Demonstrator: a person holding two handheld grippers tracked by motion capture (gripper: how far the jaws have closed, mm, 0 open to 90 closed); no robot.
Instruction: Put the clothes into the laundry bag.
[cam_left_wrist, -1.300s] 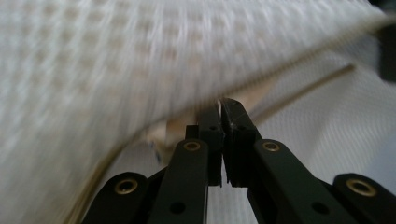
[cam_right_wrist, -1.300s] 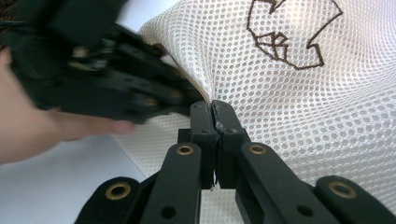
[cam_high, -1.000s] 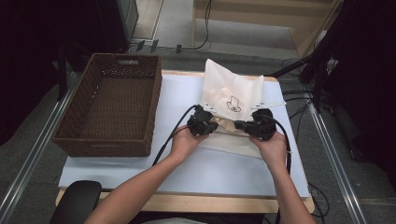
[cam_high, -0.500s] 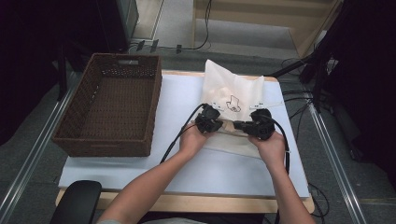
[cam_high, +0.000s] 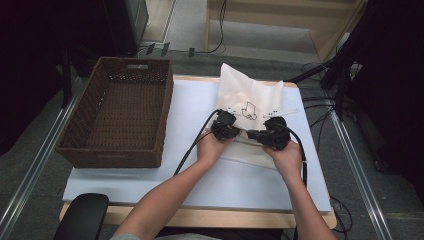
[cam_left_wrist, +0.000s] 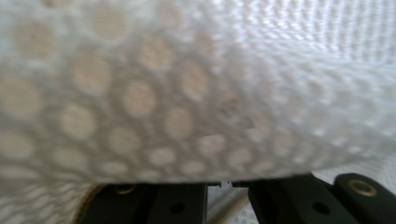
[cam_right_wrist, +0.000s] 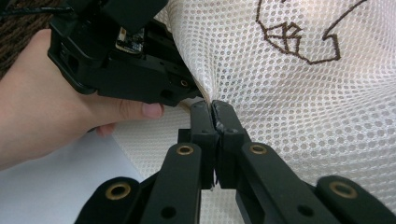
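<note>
Now the left gripper sits farther right on the mesh bag

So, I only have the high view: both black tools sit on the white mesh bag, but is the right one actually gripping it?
Observer: Yes. In the right gripper view the right tool is pinched shut on a pucker of the white mesh fabric bag.
Operator: And the left tool?
Observer: In the left gripper view the mesh drapes right across the lens, above the left tool, and hides its tips.
Operator: What is the dark mark on the bag?
Observer: A brown outline drawing, and it looks stitched into the mesh.
</note>
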